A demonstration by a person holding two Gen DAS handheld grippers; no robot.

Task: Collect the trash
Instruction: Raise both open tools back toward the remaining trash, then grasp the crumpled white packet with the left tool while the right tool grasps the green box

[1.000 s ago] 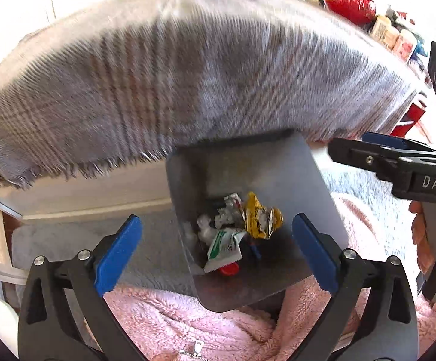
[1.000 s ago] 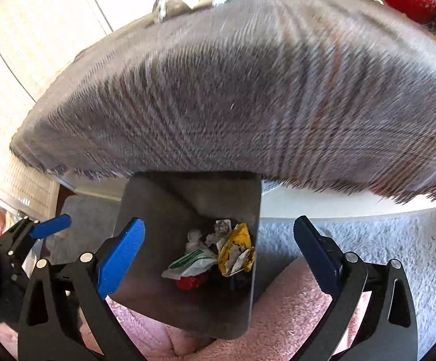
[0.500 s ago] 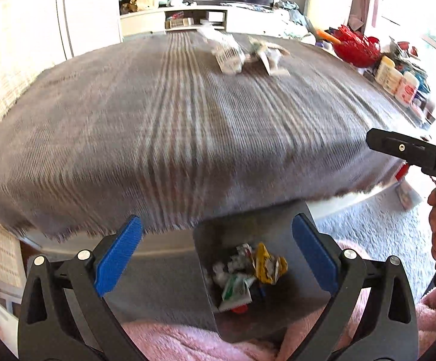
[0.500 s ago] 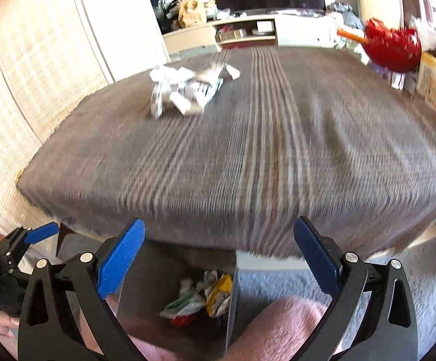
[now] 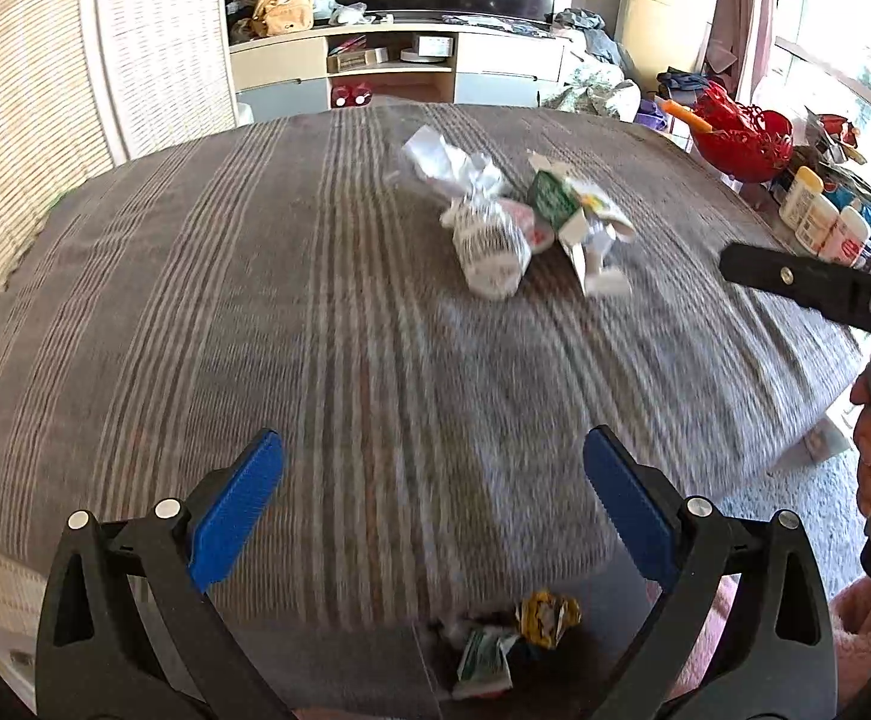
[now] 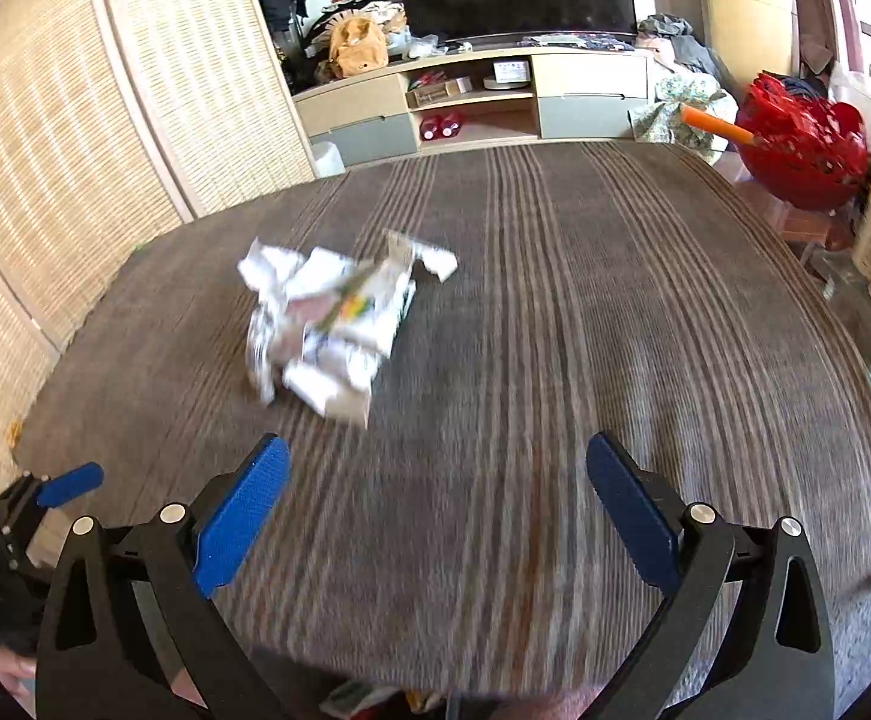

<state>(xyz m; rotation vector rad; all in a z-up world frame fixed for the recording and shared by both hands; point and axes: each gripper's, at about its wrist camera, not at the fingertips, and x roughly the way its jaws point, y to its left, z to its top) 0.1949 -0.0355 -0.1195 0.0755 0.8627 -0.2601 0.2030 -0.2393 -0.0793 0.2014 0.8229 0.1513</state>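
Observation:
A pile of crumpled white paper and torn cartons (image 5: 513, 222) lies on the grey striped tablecloth (image 5: 315, 330), far from me; it also shows in the right wrist view (image 6: 327, 324). A dark bin (image 5: 375, 666) with wrappers inside (image 5: 513, 636) sits below the table's near edge. My left gripper (image 5: 435, 498) is open and empty over the near part of the table. My right gripper (image 6: 438, 504) is open and empty, level with it; its finger shows in the left wrist view (image 5: 819, 291).
A red basket (image 5: 741, 141) and several bottles (image 5: 825, 222) stand at the table's right edge. A TV cabinet (image 6: 477, 102) is behind the table. A wicker screen (image 6: 75, 150) is on the left. Pink fabric (image 5: 867, 642) lies at lower right.
Both grippers have risen from the bin below the table edge to above the tabletop. The trash pile has come into view ahead. The bin has dropped to the bottom of both views.

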